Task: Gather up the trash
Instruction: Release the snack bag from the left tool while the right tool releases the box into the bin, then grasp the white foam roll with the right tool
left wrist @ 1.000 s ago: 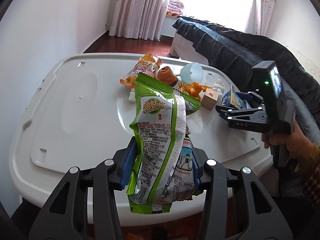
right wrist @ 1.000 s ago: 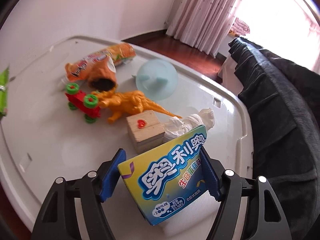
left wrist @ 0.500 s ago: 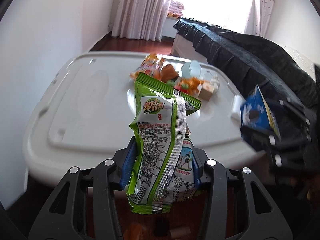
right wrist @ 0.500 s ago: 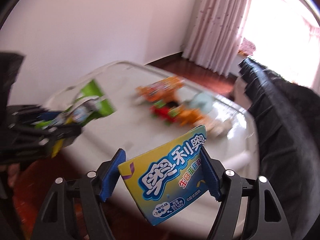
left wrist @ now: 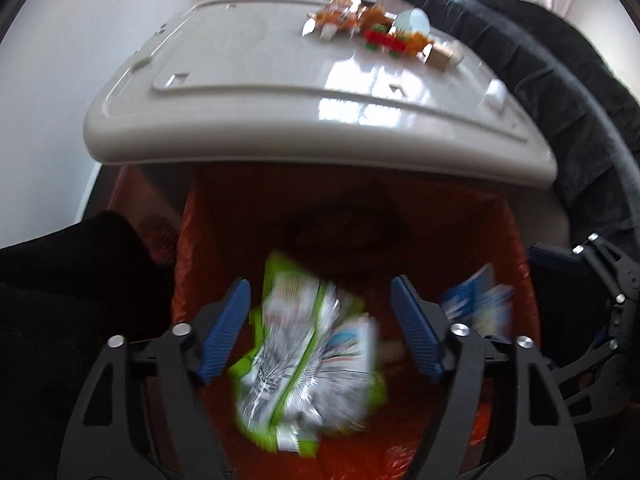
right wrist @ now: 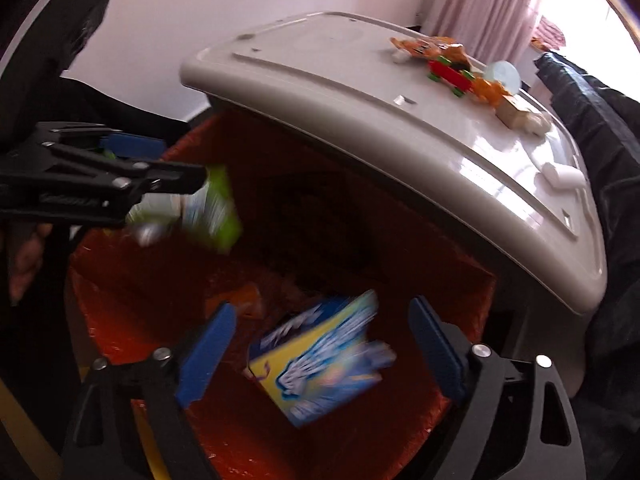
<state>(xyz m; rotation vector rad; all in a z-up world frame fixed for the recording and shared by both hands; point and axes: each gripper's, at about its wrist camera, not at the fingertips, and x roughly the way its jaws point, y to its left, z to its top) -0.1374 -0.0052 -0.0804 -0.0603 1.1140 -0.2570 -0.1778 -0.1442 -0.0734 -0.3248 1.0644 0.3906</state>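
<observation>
We have both grippers over the red bin [right wrist: 460,280], jaws opening. The green wrapper [left wrist: 304,356] slips free of the left gripper [left wrist: 320,332] and the box [right wrist: 320,356] of the right gripper [right wrist: 320,344] — neither gripped. Best hold over the bin's middle until both land inside.
</observation>
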